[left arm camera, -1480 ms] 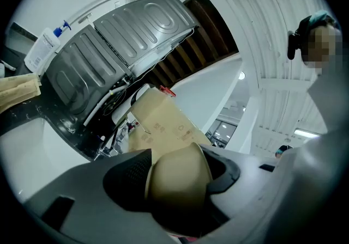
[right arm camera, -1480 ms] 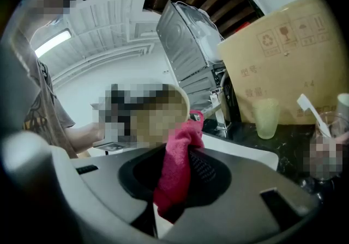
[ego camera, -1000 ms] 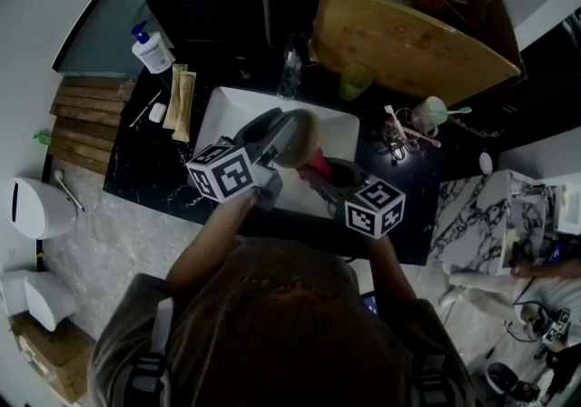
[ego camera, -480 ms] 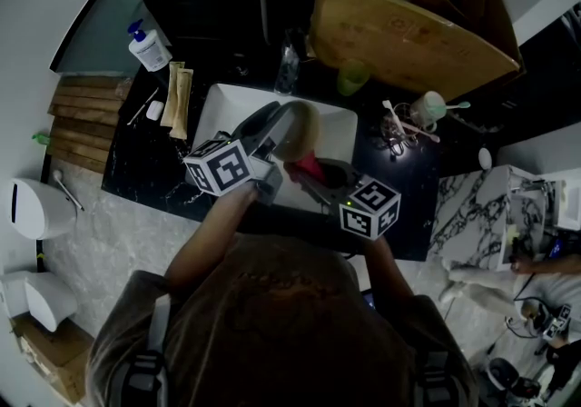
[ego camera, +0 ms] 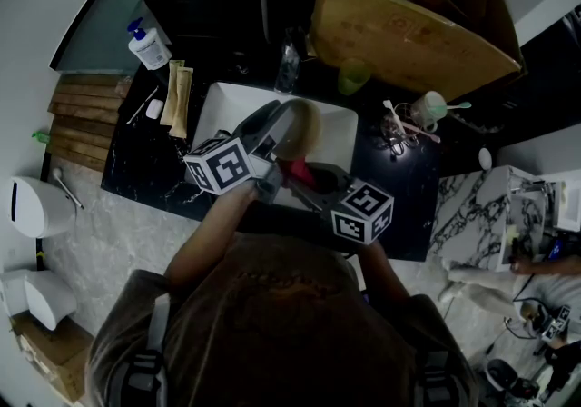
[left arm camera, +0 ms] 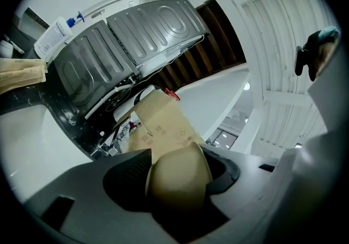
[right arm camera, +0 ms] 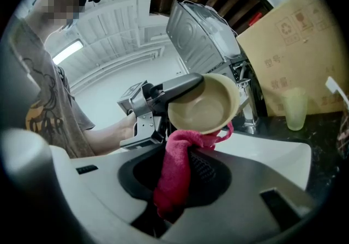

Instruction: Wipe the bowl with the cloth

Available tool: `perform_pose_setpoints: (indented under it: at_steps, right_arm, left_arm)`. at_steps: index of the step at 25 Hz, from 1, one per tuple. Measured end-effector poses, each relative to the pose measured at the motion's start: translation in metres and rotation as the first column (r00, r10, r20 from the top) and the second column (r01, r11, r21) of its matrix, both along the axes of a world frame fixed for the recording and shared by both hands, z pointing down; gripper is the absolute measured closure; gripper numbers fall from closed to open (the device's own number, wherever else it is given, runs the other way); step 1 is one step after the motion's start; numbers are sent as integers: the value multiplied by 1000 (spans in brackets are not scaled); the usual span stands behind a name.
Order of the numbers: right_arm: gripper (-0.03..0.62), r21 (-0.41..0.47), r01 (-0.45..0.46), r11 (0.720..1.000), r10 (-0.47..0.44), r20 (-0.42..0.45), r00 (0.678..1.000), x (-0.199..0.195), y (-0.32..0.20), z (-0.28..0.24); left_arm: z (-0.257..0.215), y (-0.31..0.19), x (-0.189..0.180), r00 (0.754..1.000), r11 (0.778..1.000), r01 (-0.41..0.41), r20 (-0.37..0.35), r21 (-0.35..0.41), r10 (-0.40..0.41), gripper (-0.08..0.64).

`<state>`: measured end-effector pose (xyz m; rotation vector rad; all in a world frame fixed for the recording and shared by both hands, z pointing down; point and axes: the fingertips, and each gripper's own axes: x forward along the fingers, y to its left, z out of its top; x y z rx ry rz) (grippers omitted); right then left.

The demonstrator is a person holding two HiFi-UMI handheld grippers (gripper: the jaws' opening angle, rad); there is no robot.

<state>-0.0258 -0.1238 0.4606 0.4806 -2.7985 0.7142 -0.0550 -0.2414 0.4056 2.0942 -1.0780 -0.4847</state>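
A tan bowl (ego camera: 300,131) is held tilted over the white sink (ego camera: 218,108), with my left gripper (ego camera: 272,137) shut on its rim. In the left gripper view the bowl (left arm camera: 177,180) fills the gap between the jaws. My right gripper (ego camera: 304,183) is shut on a red cloth (ego camera: 300,171), whose top end touches the bowl's lower rim. In the right gripper view the cloth (right arm camera: 175,169) hangs between the jaws, and the bowl (right arm camera: 204,104) faces the camera with its inside showing, the left gripper (right arm camera: 182,93) clamped on its rim.
A black counter (ego camera: 150,155) surrounds the sink. A lotion pump bottle (ego camera: 149,48) and paper sachets (ego camera: 180,98) lie at the left. A green cup (ego camera: 352,78), a large cardboard box (ego camera: 408,33) and a cup with utensils (ego camera: 428,112) stand behind and to the right.
My right gripper with the cloth has moved left and nearer to the bowl. The left gripper and bowl have hardly moved.
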Motion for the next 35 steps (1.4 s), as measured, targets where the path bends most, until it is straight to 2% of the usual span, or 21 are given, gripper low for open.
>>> perform_pose_setpoints:
  at_steps: [10,16,21,28,35]
  right_arm:
    - [503,25,36,999,-36,6,999,-5,7,-5]
    - [504,42,21,999,-20,-31,999,13,4,-7]
    - [504,75,10,997,-5,-69,998,31,3,-18]
    - [503,176,12,984,4,-90,996,44,-5,-56]
    - [503,312,21,950,25,-141,990,44,-25,-84]
  left_arm:
    - [3,-2,-1,1000,1000,0,-23,-8,-1,341]
    - [5,-3,-9,998,999,12,-57,-31,-14,339]
    - [8,-3,-14,999,999,22,-46,-31,-23,341]
    - [15,-5,-19,999,999,33,-22,-43,-34,342]
    - [20,-3,-14,1000,998,25,-13,-58,-26,342]
